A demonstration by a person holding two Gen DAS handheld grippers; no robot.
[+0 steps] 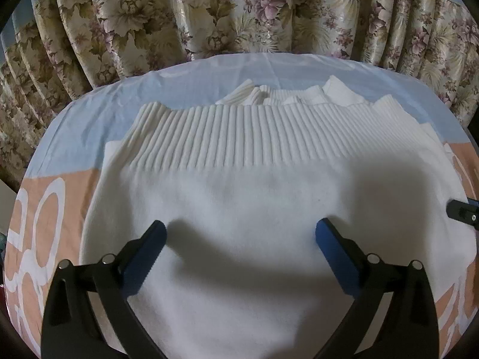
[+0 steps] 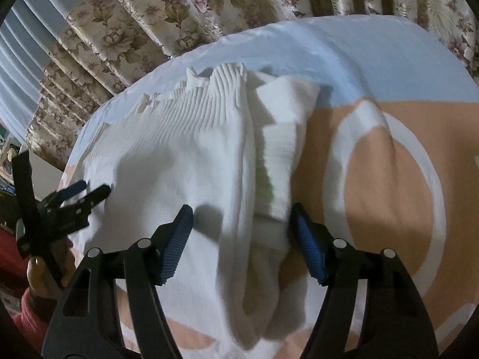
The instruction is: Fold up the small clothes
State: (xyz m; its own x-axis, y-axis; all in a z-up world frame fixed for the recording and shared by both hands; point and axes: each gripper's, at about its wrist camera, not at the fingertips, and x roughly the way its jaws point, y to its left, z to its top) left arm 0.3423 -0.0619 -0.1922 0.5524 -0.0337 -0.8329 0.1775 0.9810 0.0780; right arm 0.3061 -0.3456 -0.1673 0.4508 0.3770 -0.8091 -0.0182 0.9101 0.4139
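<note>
A white knit sweater with a ribbed band lies on the bed sheet. My left gripper hovers open over the sweater's plain middle, holding nothing. In the right wrist view the sweater's right side lies bunched in folds, with a sleeve and ribbed cuff laid along it. My right gripper is open, its blue pads on either side of the folded edge. The left gripper also shows at the left of the right wrist view, and the right gripper's tip shows at the right edge of the left wrist view.
The bed sheet is pale blue and peach with white rings. A floral curtain hangs close behind the bed's far edge. A hand in a red sleeve holds the left gripper's handle.
</note>
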